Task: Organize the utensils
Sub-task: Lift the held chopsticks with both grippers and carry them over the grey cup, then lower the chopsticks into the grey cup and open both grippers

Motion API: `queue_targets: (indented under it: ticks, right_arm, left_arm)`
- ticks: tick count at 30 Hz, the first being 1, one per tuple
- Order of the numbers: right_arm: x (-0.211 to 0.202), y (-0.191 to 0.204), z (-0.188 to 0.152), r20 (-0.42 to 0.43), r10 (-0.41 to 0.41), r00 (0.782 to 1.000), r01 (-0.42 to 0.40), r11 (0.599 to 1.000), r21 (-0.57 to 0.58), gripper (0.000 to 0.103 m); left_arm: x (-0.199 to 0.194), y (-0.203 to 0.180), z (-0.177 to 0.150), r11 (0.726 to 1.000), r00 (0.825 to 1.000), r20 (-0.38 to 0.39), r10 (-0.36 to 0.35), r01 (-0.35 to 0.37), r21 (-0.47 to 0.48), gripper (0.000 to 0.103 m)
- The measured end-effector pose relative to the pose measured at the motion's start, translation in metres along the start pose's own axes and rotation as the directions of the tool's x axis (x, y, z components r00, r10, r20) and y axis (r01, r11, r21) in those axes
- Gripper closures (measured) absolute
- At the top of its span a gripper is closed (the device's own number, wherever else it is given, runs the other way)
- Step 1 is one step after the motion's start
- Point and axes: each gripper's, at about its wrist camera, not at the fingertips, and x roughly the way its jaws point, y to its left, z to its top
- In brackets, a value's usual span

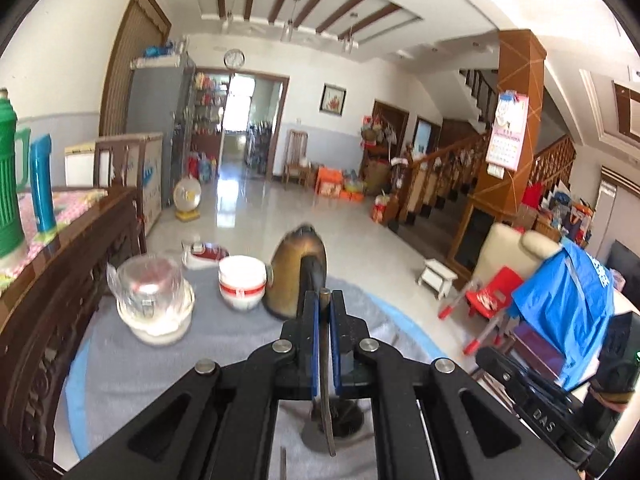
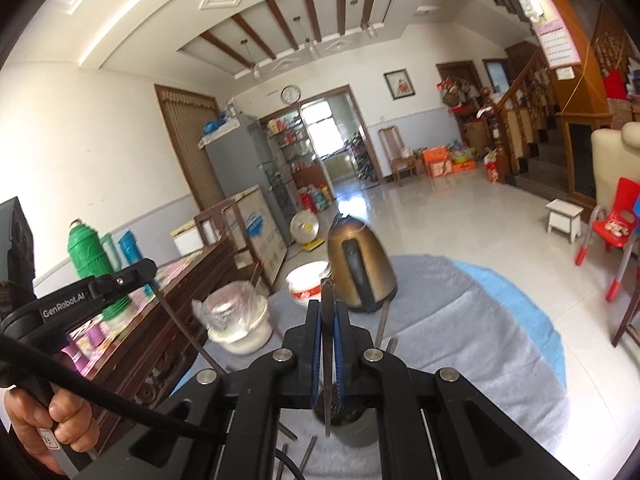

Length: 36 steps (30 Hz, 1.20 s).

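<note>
In the left wrist view my left gripper (image 1: 325, 297) is shut on a thin dark metal utensil (image 1: 329, 428) that hangs down between the blue pads, over a dark round holder (image 1: 347, 420) on the grey cloth. In the right wrist view my right gripper (image 2: 328, 307) is shut on a similar thin utensil (image 2: 327, 412), its lower end above the dark holder (image 2: 349, 420). At the left of that view, the left gripper (image 2: 149, 267) is held by a hand (image 2: 52, 420), its utensil (image 2: 184, 328) slanting down. Several loose utensils (image 2: 382, 320) lie on the cloth.
On the round table with grey cloth (image 1: 132, 376) stand a bronze kettle (image 1: 294, 276), stacked white bowls (image 1: 242, 286) and a plastic-wrapped glass jar (image 1: 150, 296). A carved wooden sideboard (image 1: 80, 248) with a green flask (image 1: 10, 184) stands left. A red chair (image 2: 616, 220) stands right.
</note>
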Motion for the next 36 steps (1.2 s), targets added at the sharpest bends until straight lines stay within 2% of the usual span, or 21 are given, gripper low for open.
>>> queue_targets:
  ticks: [5,9,15,22,33,36]
  right_arm:
    - [0.004,-0.001,0.011,0.061,-0.046,0.997,0.046,0.999,-0.001,0.097]
    - [0.016,-0.002,0.012,0.086,-0.075,0.993,0.075,0.997,0.000,0.097]
    - [0.039,-0.006,-0.003,0.024,-0.106,0.994,0.106,0.994,-0.013,0.097]
    - [0.052,-0.013,-0.017,-0.045,-0.123,0.991,0.123,0.992,0.002,0.097]
    - [0.062,-0.023,-0.032,-0.140,-0.086,0.986,0.099,0.991,0.089,0.094]
    - [0.063,-0.028,-0.033,-0.160,-0.063,0.985,0.084,0.988,0.129,0.094]
  left_arm:
    - [0.015,-0.007,0.008,1.000,0.997,0.075,0.026,-0.026,-0.001,0.098]
    - [0.033,-0.013,-0.001,0.999,0.995,0.087,0.045,-0.046,0.002,0.098]
    - [0.064,-0.011,-0.028,0.998,0.998,0.020,0.059,-0.059,0.000,0.098]
    - [0.078,-0.012,-0.049,0.998,0.998,-0.041,0.052,-0.051,0.020,0.098]
    - [0.069,-0.023,-0.063,0.993,0.995,-0.100,0.007,0.005,0.120,0.097]
    - [0.058,-0.021,-0.064,0.992,0.994,-0.107,0.006,0.007,0.127,0.081]
